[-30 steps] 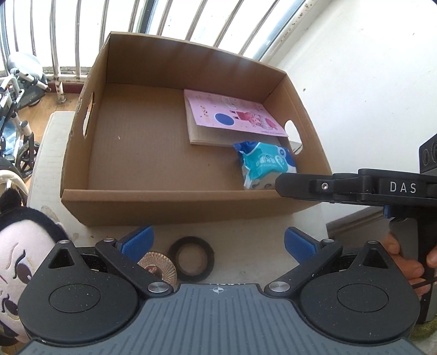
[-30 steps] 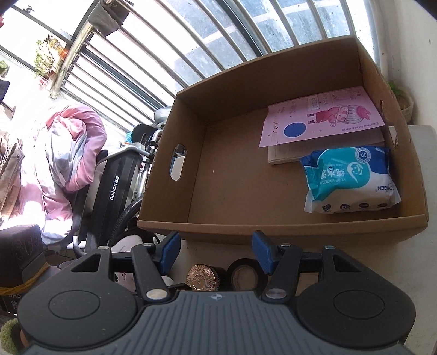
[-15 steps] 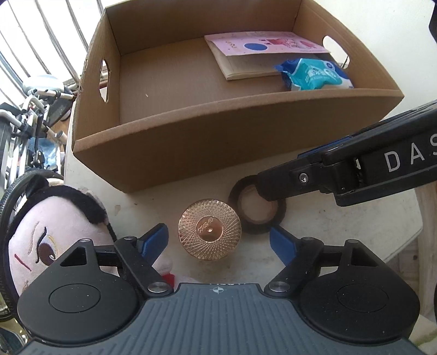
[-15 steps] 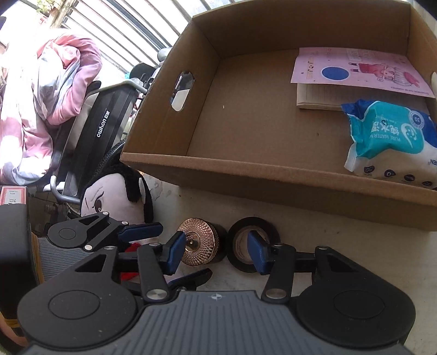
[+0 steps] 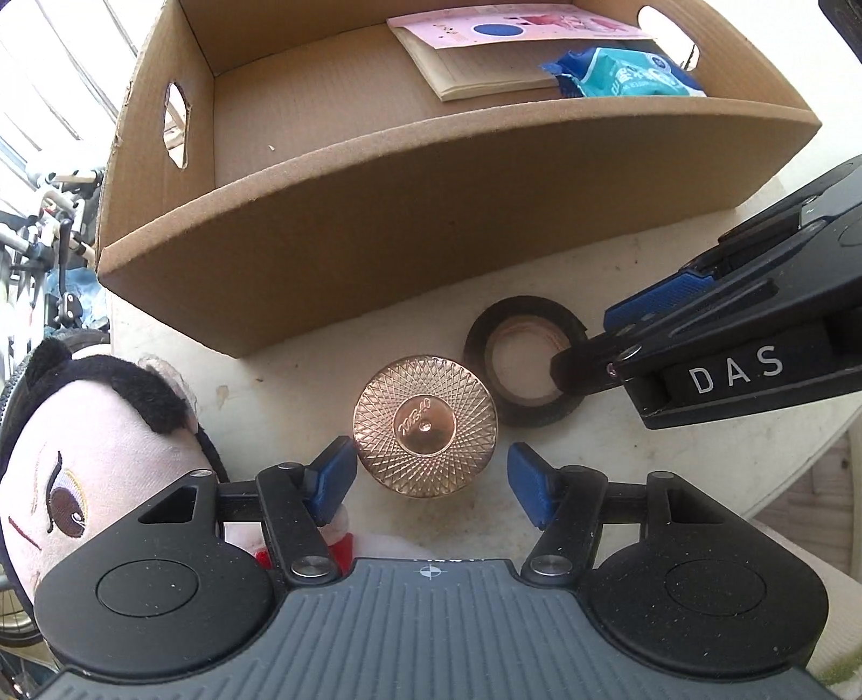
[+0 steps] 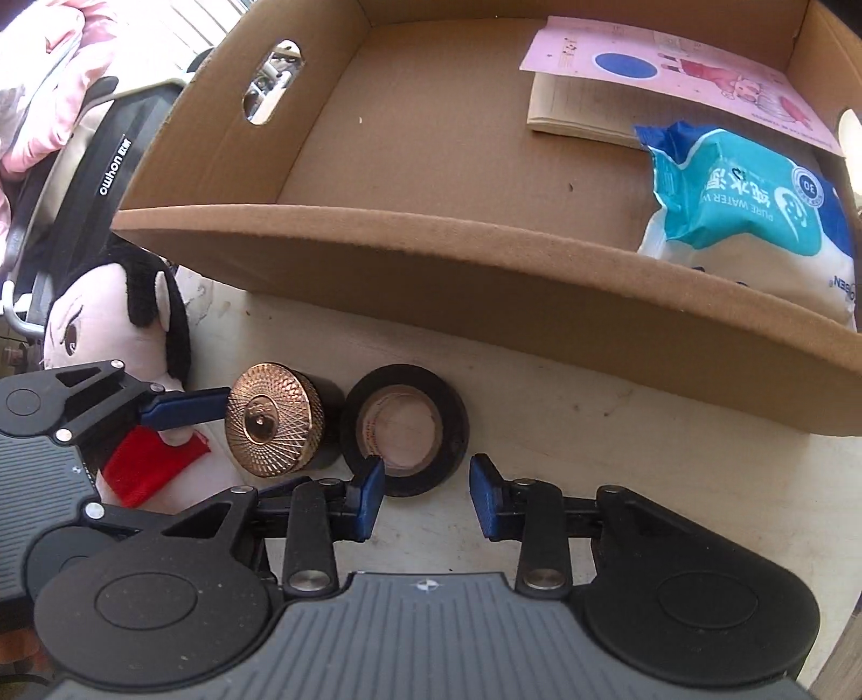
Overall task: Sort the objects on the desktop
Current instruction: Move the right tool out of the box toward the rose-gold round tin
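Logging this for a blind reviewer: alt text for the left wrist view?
Open left gripper straddles a copper-lidded jar on a white table. Right gripper reaches to a black tape roll beside it; a doll lies left, a cardboard box behind.

Plush doll: face cut by the left edge of the left wrist view, lower body hidden behind the left gripper's housing.
Wet wipes pack: lower end hidden by the cardboard box's near wall, right side cut by the frame.
Notebook: partly under the pink sheet, whose top is cropped.
Black tape roll: right rim covered by the right gripper's finger.
Copper cap: engraved centre lettering too small to read.
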A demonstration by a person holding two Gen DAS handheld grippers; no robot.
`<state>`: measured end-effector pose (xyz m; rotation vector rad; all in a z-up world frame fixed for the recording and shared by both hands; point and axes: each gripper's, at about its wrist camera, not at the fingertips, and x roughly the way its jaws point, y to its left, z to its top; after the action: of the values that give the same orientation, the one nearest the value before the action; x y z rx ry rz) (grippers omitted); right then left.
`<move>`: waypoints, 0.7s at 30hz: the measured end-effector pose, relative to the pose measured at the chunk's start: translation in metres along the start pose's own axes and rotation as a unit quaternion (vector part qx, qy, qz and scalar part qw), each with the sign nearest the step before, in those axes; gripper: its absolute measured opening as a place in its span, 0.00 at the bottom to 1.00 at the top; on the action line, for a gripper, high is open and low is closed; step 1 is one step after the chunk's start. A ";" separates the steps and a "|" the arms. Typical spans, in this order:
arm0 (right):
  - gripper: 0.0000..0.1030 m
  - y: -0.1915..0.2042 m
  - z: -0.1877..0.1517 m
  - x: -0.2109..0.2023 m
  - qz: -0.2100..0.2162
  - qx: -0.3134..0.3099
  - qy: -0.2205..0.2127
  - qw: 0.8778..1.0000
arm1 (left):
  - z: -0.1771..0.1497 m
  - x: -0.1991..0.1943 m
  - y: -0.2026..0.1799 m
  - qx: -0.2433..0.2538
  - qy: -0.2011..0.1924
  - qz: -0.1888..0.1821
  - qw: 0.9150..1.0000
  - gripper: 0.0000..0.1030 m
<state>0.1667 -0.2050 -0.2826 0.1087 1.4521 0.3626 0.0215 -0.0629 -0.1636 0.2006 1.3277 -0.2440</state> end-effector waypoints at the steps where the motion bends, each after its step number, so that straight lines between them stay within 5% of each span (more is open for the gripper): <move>1: 0.37 -0.002 0.000 0.001 0.000 0.002 -0.001 1.000 | -0.001 0.001 0.000 0.000 0.000 0.000 1.000 0.60; 14: 0.27 0.016 0.004 0.025 -0.098 -0.120 -0.028 0.987 | -0.001 0.000 -0.001 0.005 -0.008 0.003 1.000 0.57; 21: 0.27 -0.029 -0.002 0.007 -0.161 -0.077 -0.029 0.984 | 0.007 -0.004 -0.010 0.009 -0.022 -0.016 1.000 0.57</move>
<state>0.1708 -0.2304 -0.2978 -0.2363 1.3520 0.2026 0.0240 -0.0739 -0.1584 0.1895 1.2865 -0.2859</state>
